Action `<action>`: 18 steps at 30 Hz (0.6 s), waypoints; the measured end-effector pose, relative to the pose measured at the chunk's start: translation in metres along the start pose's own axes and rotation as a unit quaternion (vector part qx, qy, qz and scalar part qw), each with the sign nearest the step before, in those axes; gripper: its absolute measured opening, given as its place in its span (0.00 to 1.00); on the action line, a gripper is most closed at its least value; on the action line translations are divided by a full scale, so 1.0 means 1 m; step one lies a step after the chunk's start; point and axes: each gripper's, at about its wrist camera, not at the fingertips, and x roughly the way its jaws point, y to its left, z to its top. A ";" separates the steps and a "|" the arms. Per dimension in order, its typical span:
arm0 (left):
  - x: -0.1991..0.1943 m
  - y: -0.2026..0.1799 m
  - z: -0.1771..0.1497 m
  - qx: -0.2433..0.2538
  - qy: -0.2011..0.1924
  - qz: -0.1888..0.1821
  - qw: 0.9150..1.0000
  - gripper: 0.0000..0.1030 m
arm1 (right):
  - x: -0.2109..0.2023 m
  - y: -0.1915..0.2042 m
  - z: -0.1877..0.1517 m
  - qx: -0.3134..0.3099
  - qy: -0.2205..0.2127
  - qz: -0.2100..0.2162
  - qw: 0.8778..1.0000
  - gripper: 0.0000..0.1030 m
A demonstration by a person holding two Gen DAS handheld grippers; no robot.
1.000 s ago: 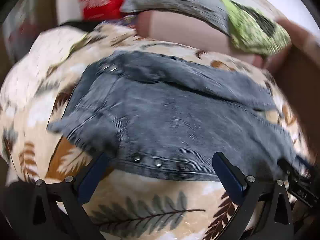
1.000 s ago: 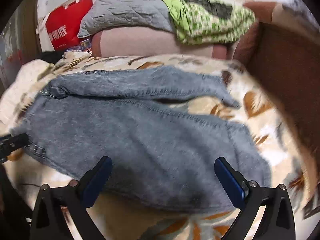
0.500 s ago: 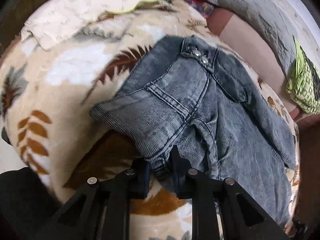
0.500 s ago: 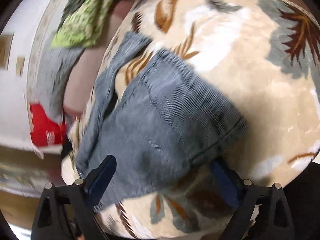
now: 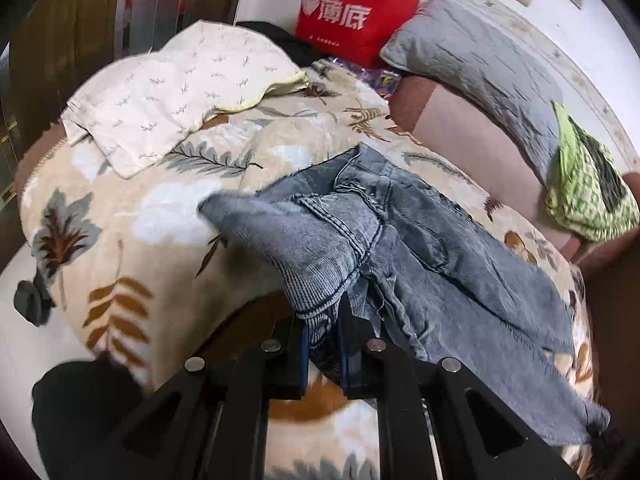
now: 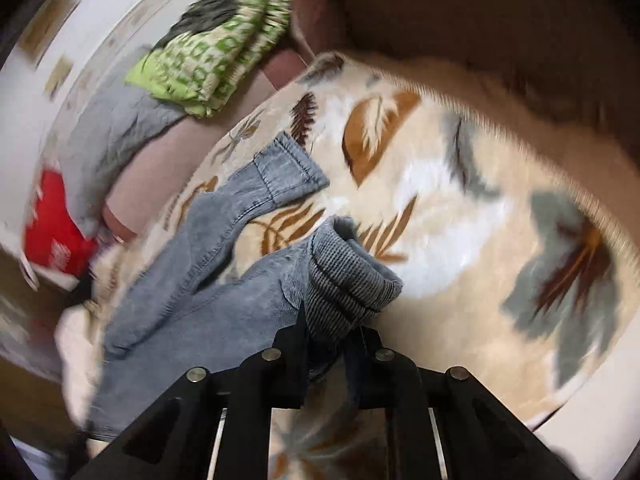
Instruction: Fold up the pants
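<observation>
**Both Grippers Pinched on the Pants Atop a Leaf-Print Blanket**

Spread over the bed was a cream blanket (image 5: 132,248) printed with brown and grey leaves, and on it lay the grey denim pants (image 5: 432,248), stretched from the near middle toward the far right. A pale quilted cloth (image 5: 180,92) sat folded at the far left of the bed. Behind it stood a red bag (image 5: 352,8) with white lettering, with a grey pillow (image 5: 480,68) to its right and a green patterned cloth (image 5: 588,196) at the far right edge.

The left gripper (image 5: 323,336) had its jaws closing, nearly together, with a bunched fold at the waistband end of the pants pressed between the pads. That fold rose off the blanket in a peak.

The right gripper (image 6: 326,340) was closed tight on a cuffed hem of one leg of the pants (image 6: 224,280), the ribbed cloth bulging out just above the fingers. The other leg's hem lay flat farther off on the blanket (image 6: 460,184). Much of the right wrist view was blurred.
</observation>
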 end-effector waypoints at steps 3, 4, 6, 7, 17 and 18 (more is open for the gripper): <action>0.014 0.011 -0.016 -0.006 0.040 0.018 0.999 0.13 | 0.023 -0.016 -0.008 -0.002 0.061 -0.035 0.997 0.29; 0.022 0.015 -0.023 -0.003 0.058 0.031 0.998 0.14 | 0.029 -0.026 -0.013 0.009 0.081 -0.039 0.996 0.43; 0.028 0.020 -0.026 0.001 0.073 0.047 0.996 0.24 | 0.024 -0.037 -0.015 0.032 0.088 -0.031 0.995 0.54; 0.028 0.021 -0.025 0.001 0.071 0.046 0.996 0.27 | 0.015 -0.038 -0.012 0.033 0.075 -0.037 0.996 0.68; -0.029 -0.032 0.010 0.084 -0.085 0.011 0.993 0.73 | -0.015 -0.016 0.007 0.007 0.016 0.060 0.998 0.80; -0.023 -0.035 0.010 0.091 -0.079 0.008 0.993 0.74 | 0.001 -0.022 0.003 0.019 0.045 0.058 0.997 0.80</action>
